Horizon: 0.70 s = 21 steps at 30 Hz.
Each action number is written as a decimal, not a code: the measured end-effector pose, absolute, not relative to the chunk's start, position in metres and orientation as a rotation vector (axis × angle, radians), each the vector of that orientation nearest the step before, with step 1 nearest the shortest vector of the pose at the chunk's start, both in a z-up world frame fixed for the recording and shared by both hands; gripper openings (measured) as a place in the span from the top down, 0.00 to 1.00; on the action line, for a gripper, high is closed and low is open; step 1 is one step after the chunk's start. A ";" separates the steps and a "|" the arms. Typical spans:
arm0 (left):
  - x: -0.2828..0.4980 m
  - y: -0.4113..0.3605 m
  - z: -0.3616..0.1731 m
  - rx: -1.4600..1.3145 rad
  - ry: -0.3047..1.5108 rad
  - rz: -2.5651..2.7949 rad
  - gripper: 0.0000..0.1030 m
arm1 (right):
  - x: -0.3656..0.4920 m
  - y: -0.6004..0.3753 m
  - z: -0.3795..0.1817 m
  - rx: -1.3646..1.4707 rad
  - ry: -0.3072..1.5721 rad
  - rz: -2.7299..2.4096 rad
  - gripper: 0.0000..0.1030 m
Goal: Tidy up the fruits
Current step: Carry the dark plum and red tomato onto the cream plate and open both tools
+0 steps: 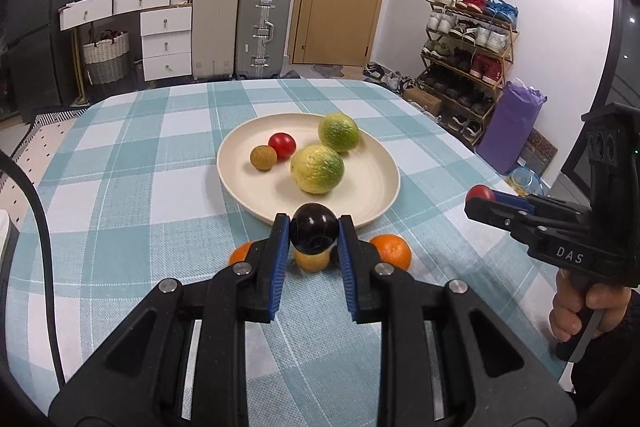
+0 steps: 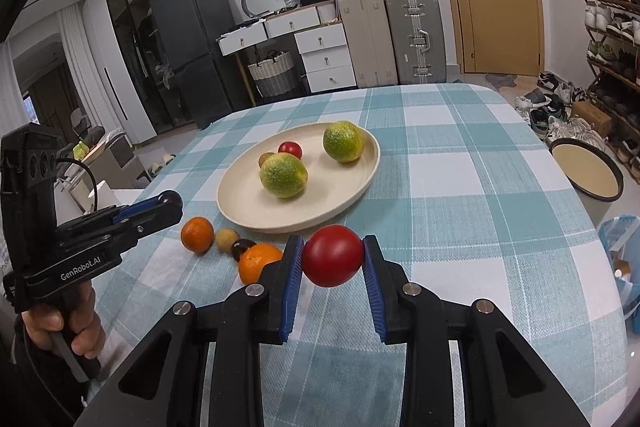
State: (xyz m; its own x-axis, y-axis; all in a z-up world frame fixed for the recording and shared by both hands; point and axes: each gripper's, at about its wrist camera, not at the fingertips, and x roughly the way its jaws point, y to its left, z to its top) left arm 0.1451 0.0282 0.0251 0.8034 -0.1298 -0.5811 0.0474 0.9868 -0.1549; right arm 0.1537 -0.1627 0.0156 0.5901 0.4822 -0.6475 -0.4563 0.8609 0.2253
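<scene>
- While both grippers hang above the checked tablecloth (image 1: 120, 195), the cream plate (image 1: 372, 195) serves as the landmark for everything else
- left gripper (image 1: 314, 233): jaws drawn in tight on a dark plum (image 1: 313, 231), blue pads pressing its two sides; the plum sits at the fingertips, just over the plate's near rim in the left wrist view
- right gripper (image 2: 333, 255): jaws nearly closed, clamped on a red tomato (image 2: 333, 255), held on the near side of the plate and above the cloth; in the left wrist view it appears well off to the plate's right, the tomato peeping past its tip
- Both held fruits are close to round, so no long axis or pointing direction can be made out; the plum's stem end cannot be told
- On the plate: two green-yellow citrus fruits (image 1: 317, 169) (image 1: 338, 131), one toward the far rim and one nearer the middle, a small red tomato (image 1: 282, 145), and touching it a small brown fruit (image 1: 263, 157) toward the plate's left
- On the cloth just off the plate's near-left rim, seen from the right wrist: an orange (image 2: 197, 234), a small tan fruit (image 2: 227, 239), a second dark plum (image 2: 241, 248) and another orange (image 2: 258, 262), lying in a loose row, neighbours touching or almost so
- A hand (image 2: 66, 327) grips the left gripper's handle, left of the plate in the right wrist view
</scene>
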 end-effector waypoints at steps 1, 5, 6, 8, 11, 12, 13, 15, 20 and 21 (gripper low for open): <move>0.147 0.029 0.026 -0.134 0.622 -0.090 0.79 | 0.155 -0.162 0.016 0.041 0.762 0.550 0.70; 0.156 0.033 0.028 -0.138 0.601 -0.070 0.79 | 0.162 -0.156 0.019 0.043 0.755 0.558 0.70; 0.158 0.034 0.028 -0.141 0.598 -0.067 0.79 | 0.164 -0.154 0.021 0.039 0.750 0.560 0.70; 0.163 0.037 0.027 -0.158 0.595 -0.066 0.79 | 0.167 -0.153 0.023 0.037 0.745 0.558 0.70; 0.171 0.039 0.027 -0.168 0.590 -0.066 0.79 | 0.173 -0.150 0.027 0.038 0.734 0.559 0.70; 0.174 0.039 0.027 -0.166 0.589 -0.064 0.79 | 0.175 -0.149 0.028 0.040 0.731 0.562 0.70; 0.176 0.039 0.027 -0.165 0.586 -0.064 0.79 | 0.176 -0.148 0.029 0.044 0.727 0.566 0.70; 0.182 0.040 0.028 -0.160 0.581 -0.049 0.79 | 0.181 -0.147 0.031 0.056 0.724 0.572 0.70; 0.192 0.042 0.033 -0.137 0.566 -0.024 0.79 | 0.194 -0.143 0.036 0.066 0.707 0.574 0.70; 0.194 0.042 0.034 -0.134 0.564 -0.022 0.79 | 0.197 -0.141 0.037 0.064 0.706 0.574 0.70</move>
